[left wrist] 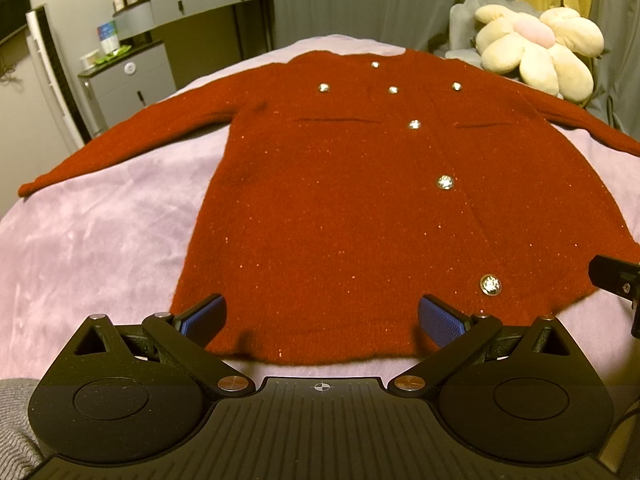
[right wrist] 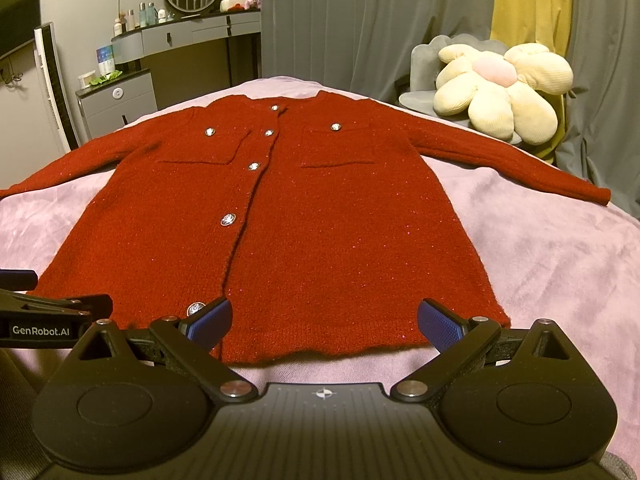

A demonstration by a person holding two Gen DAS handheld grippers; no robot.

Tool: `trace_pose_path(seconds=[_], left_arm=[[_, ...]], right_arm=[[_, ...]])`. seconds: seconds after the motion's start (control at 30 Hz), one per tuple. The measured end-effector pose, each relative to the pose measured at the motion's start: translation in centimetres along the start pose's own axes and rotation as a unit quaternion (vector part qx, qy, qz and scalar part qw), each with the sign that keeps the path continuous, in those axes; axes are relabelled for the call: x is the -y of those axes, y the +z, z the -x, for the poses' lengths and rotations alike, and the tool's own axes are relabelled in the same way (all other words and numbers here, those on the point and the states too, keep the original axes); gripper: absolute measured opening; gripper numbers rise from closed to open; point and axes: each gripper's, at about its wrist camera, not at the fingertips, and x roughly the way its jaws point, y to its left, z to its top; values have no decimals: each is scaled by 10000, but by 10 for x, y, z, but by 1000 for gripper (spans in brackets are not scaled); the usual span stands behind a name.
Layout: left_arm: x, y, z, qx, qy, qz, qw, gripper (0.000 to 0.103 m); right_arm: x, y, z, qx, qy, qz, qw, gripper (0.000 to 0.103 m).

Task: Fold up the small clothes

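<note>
A red knit cardigan (left wrist: 360, 200) (right wrist: 280, 220) with silver buttons lies flat, front up, on a lilac blanket (left wrist: 100, 240) (right wrist: 560, 280), both sleeves spread out sideways. My left gripper (left wrist: 322, 320) hovers open over the left part of the near hem, blue pads (left wrist: 204, 316) wide apart with nothing between them. Over the right part of the hem my right gripper (right wrist: 324, 320) is likewise open and holds nothing. The right gripper's body shows at the right edge of the left wrist view, and the left gripper's body at the left edge of the right wrist view.
A cream flower-shaped plush (left wrist: 536, 52) (right wrist: 500, 88) rests on a grey chair (right wrist: 424, 92) beyond the far right corner. A grey dresser (left wrist: 192, 12) (right wrist: 188, 40) with bottles and a low cabinet (left wrist: 128, 80) stand at the back left. Grey and yellow curtains hang behind.
</note>
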Motion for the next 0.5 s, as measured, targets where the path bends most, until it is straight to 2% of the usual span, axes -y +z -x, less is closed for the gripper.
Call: trace_pose_path(seconds=[0.5], left_arm=[[-1,-2,0,-12,5,-10,10000,103]], right_arm=[[0,0,0,4,4,-2,10000,99]])
